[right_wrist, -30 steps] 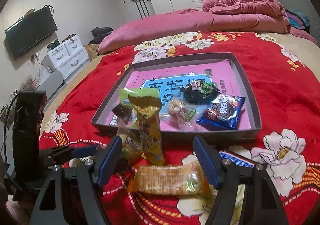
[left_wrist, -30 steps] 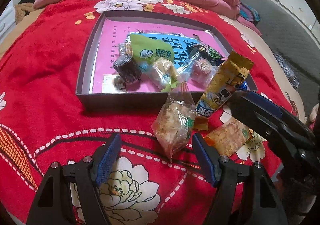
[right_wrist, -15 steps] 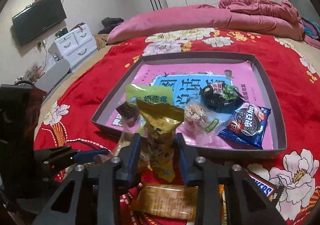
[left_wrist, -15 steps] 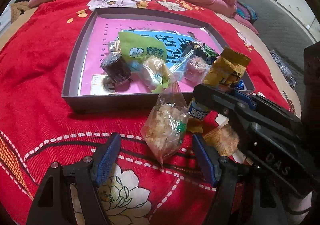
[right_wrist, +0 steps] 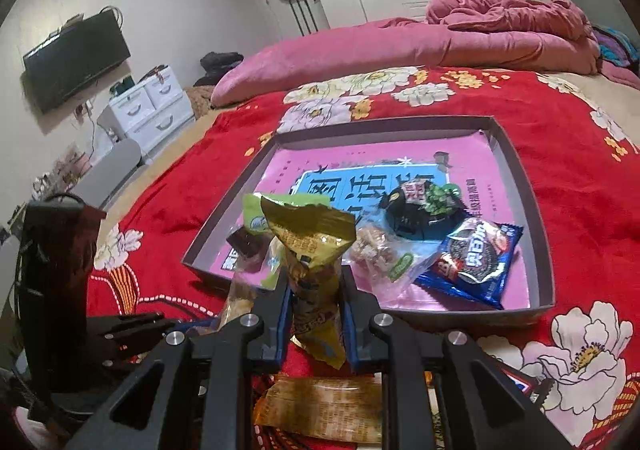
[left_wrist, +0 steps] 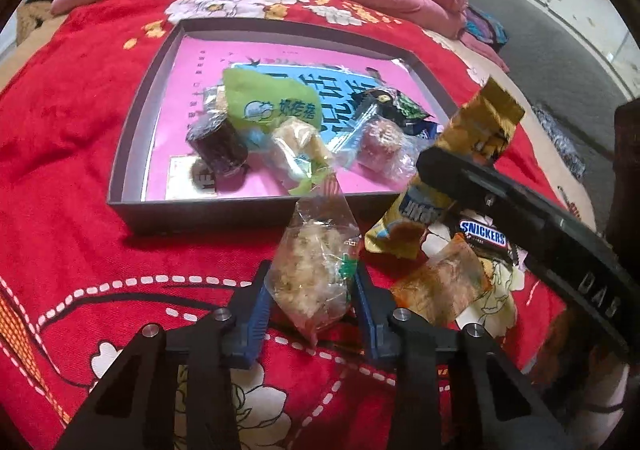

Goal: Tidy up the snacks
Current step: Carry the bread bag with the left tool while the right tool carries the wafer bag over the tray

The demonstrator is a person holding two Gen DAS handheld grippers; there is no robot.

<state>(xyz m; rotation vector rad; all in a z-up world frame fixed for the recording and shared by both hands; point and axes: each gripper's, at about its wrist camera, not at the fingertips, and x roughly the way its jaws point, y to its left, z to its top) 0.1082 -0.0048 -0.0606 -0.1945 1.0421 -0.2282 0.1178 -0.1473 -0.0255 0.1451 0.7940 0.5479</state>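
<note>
A clear bag of pale puffed snack [left_wrist: 316,270] lies on the red bedspread just in front of the grey box [left_wrist: 132,153]. My left gripper [left_wrist: 312,290] is closing on this bag, and its blue pads touch both sides. My right gripper [right_wrist: 314,298] is shut on a gold snack packet [right_wrist: 312,246], which stands upright in front of the box [right_wrist: 536,209]. The same gold packet [left_wrist: 480,121] shows at the right of the left wrist view. The box holds a green packet [left_wrist: 272,101], a dark round cake [left_wrist: 218,141], a blue cookie packet [right_wrist: 476,262] and other wrapped snacks.
A Snickers bar [left_wrist: 482,238] and an orange wrapped snack [left_wrist: 444,286] lie on the bedspread right of the clear bag. The orange snack [right_wrist: 320,406] sits under my right gripper. A pink quilt [right_wrist: 500,29] lies behind the box. White drawers [right_wrist: 148,109] stand at the left.
My right gripper shut on the gold packet and stood it upright. My left gripper's jaws came in from wide apart onto the clear bag.
</note>
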